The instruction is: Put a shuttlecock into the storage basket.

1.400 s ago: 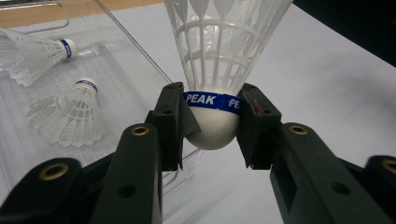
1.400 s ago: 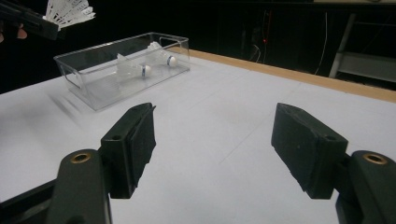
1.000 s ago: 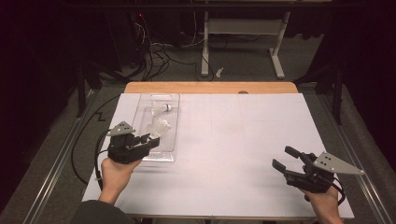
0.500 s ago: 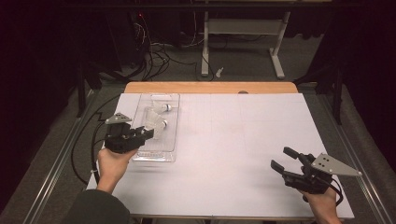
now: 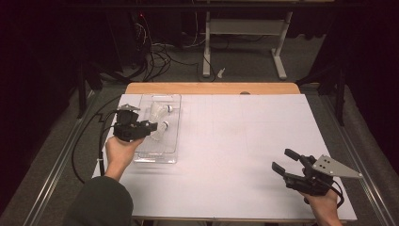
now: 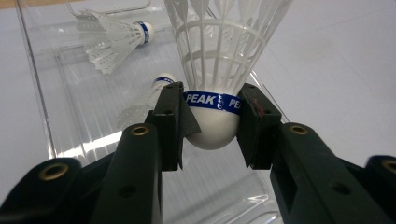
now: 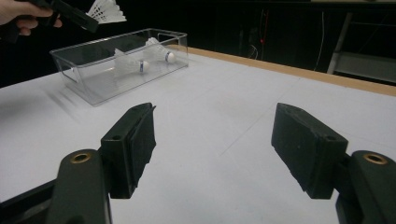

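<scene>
1. Since 1 second ago, the left gripper (image 5: 149, 126) has carried its shuttlecock (image 6: 219, 70) from the near end of the clear plastic bin (image 5: 175, 141) toward the middle, above the bin's left side.
2. Its jaws are clamped on the white cork base, at the blue "PEAK" band, with the feathers pointing away from the gripper.
3. 2 more shuttlecocks (image 7: 133, 63) (image 7: 159, 51) lie inside the bin.
4. The right gripper (image 5: 281, 160) rests at the table's (image 5: 244, 141) near right corner, well apart, jaws spread with nothing between.
</scene>
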`<state>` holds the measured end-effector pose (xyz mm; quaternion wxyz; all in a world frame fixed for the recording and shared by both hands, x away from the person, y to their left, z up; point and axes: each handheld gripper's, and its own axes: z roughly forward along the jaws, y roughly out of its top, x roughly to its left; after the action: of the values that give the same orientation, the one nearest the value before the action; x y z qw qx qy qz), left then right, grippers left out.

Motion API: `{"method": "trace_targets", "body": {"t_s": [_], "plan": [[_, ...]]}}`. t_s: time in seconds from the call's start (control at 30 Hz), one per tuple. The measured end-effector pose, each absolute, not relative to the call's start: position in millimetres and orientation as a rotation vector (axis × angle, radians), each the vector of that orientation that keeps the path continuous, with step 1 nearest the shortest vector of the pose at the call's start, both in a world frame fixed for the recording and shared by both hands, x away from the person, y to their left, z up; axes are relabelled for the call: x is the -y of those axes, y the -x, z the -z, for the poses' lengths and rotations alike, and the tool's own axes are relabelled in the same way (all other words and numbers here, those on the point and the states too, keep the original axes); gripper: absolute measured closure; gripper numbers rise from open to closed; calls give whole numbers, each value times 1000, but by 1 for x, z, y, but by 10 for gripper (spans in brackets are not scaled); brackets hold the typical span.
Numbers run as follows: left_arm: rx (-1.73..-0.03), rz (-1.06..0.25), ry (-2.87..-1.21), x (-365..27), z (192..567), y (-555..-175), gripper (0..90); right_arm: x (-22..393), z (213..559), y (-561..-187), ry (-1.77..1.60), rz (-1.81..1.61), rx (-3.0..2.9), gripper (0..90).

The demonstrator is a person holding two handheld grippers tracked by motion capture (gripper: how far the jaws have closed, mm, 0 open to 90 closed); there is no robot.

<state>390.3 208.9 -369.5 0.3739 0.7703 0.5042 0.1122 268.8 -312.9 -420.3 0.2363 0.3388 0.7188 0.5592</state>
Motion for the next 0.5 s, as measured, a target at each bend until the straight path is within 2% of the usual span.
{"method": "trace_targets", "body": {"t_s": [0.5], "plan": [[-1375,-282,-2008,-208,375,-411,646,318,425,-266,-943,-1518,-1969,308]]}}
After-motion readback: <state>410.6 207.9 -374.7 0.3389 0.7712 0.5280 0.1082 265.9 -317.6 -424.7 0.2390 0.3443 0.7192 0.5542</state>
